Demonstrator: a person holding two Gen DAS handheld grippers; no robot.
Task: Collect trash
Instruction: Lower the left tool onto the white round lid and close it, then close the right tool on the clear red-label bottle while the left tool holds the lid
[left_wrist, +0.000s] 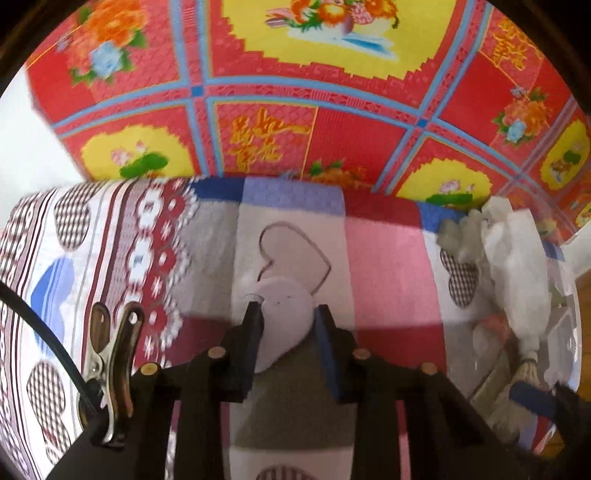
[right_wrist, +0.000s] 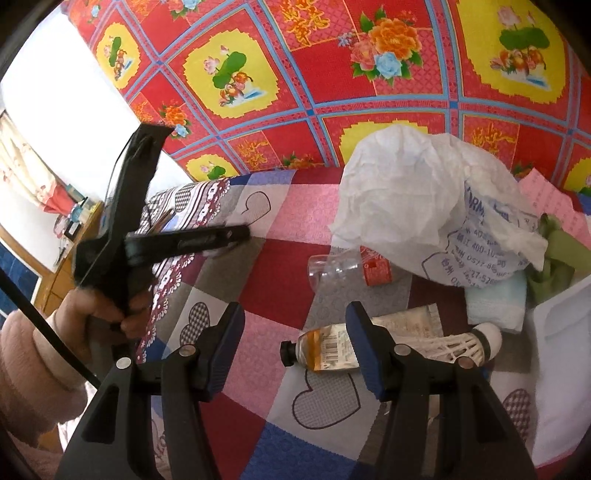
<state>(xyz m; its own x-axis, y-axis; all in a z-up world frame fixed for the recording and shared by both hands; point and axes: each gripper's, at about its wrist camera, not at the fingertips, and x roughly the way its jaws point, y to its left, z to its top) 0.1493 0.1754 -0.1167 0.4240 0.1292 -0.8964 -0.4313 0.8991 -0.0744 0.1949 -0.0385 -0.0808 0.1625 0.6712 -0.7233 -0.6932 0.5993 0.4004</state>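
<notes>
A pale crumpled tissue wad lies on the patchwork quilt. My left gripper is shut on it, a finger pressing each side. From the right wrist view, the left gripper points down at the quilt's far left, held by a hand in a pink sleeve. My right gripper hovers open above the quilt with nothing gripped. Just past its right finger lies a small amber bottle, beside a shuttlecock. A clear plastic bottle with a red label lies farther back.
A crumpled white plastic bag with blue print sits behind the bottles, also seen as a white bag at right. A light blue pack, a green cloth and a flattened tube lie nearby. A red floral sheet lies beyond the quilt.
</notes>
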